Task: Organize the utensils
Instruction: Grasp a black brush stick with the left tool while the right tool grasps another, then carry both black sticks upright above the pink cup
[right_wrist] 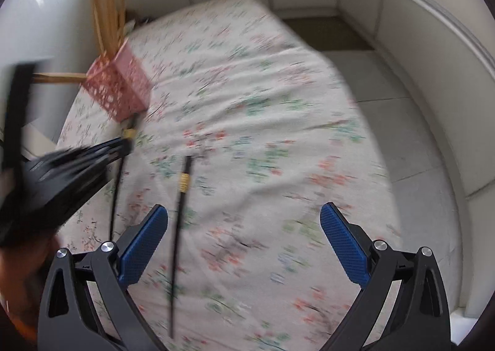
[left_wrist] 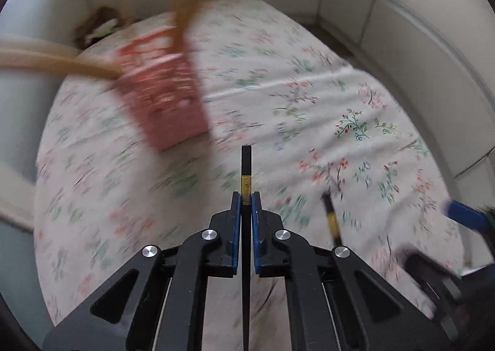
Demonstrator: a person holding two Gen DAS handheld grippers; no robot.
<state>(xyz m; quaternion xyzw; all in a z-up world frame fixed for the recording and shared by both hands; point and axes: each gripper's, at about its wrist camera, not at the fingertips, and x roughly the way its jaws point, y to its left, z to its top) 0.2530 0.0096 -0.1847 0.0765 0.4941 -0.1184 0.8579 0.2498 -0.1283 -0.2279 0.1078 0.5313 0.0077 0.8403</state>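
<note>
My left gripper (left_wrist: 246, 196) is shut on a black chopstick (left_wrist: 246, 162) with a gold band, held above the floral cloth; it also shows in the right wrist view (right_wrist: 123, 147), with the chopstick (right_wrist: 119, 171) near the basket. A pink perforated basket (left_wrist: 164, 94) (right_wrist: 119, 88) stands at the table's far left, holding several wooden chopsticks (right_wrist: 108, 10). A second black chopstick (right_wrist: 179, 221) (left_wrist: 331, 218) lies on the cloth. My right gripper (right_wrist: 244, 242) is open and empty, just right of that chopstick.
The table (right_wrist: 278, 103) is covered by a floral cloth. White padded bench walls (right_wrist: 417, 41) surround it at the back and right. The floor (right_wrist: 402, 134) lies right of the table's edge.
</note>
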